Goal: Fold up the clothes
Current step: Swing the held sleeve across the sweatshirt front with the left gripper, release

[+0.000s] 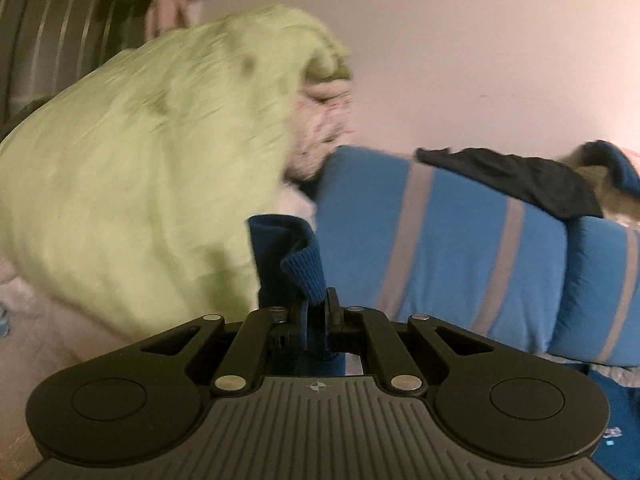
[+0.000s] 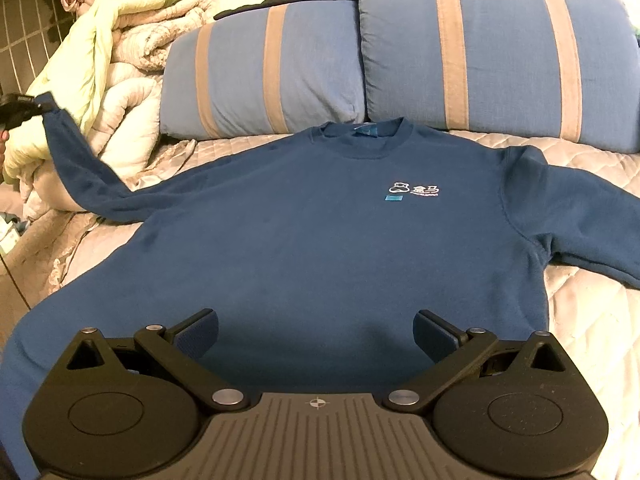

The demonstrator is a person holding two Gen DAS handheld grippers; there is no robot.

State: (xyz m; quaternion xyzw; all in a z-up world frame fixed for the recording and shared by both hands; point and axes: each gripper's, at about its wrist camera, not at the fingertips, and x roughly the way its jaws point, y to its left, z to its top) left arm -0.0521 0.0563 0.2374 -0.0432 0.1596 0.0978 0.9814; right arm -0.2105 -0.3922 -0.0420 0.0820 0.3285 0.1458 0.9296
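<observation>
Bed (image 2: 580, 304) under a quilted cover, filling the right wrist view; two blue striped pillows (image 2: 492, 52) along its head, from 11 to 1 o'clock. Heap of pale green and white bedding (image 2: 120, 64) at 10 o'clock.

Blue sweatshirt (image 2: 320, 240) spread flat on the bed, chest up, collar toward 12 o'clock, hem toward 6 o'clock; long axis of the body from 6 to 12. One sleeve (image 2: 580, 216) lying out on the quilt toward 3 o'clock. Other sleeve (image 2: 84, 176) lifted off the bed, stretched up toward 9 to 10 o'clock.

Right gripper (image 2: 316, 340) above the hem, fingers (image 2: 196, 336) spread wide, nothing between them; the sweatshirt directly ahead and below, not touched as far as visible.

Left gripper (image 1: 316, 316) with fingers almost together, pinching the ribbed cuff (image 1: 304, 276) of the lifted sleeve; same gripper small at the 9 o'clock edge of the right wrist view.

Probably a sleeve fold in hand: cuff at the far 9 o'clock side, body toward 3 o'clock from it, so the left hand clearly the nearer one for carrying the sleeve across the chest.
</observation>
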